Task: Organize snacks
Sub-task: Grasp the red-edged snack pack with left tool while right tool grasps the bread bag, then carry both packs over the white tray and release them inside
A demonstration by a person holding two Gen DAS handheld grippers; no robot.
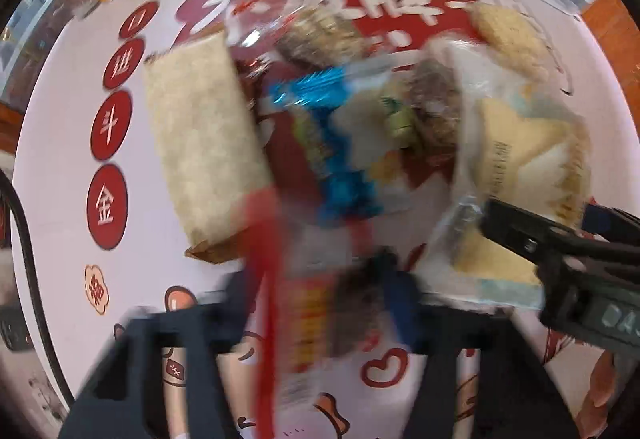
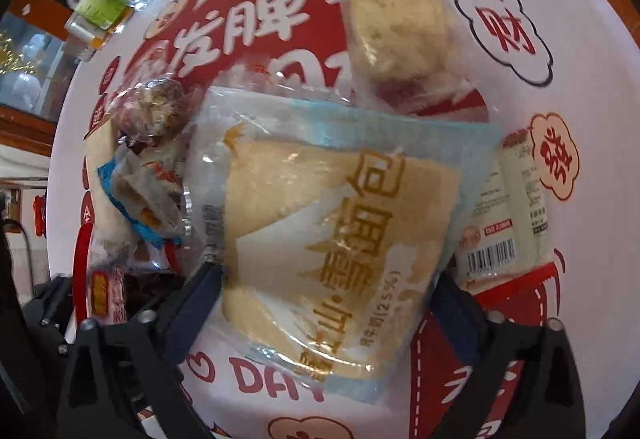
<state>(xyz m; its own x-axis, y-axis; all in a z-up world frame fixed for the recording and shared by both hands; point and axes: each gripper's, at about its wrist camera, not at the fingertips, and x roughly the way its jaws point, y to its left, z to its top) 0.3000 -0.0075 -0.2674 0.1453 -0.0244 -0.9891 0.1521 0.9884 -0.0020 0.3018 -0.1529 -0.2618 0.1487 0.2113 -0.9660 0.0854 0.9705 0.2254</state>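
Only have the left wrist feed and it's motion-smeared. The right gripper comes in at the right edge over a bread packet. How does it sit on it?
Observer: The right gripper has its jaws spread wide, with one finger at each side edge of the bread packet, which lies flat on the table mat.
Operator: Anything beyond the packet on its right side? My view is cut off there.
Observer: Yes, a white packet with a barcode lies right beside it. I can't tell whether their edges overlap.
Operator: Is the print on the bread packet readable?
Observer: Yes. Large gold characters run along its length, with "(25%)" printed small beside them.
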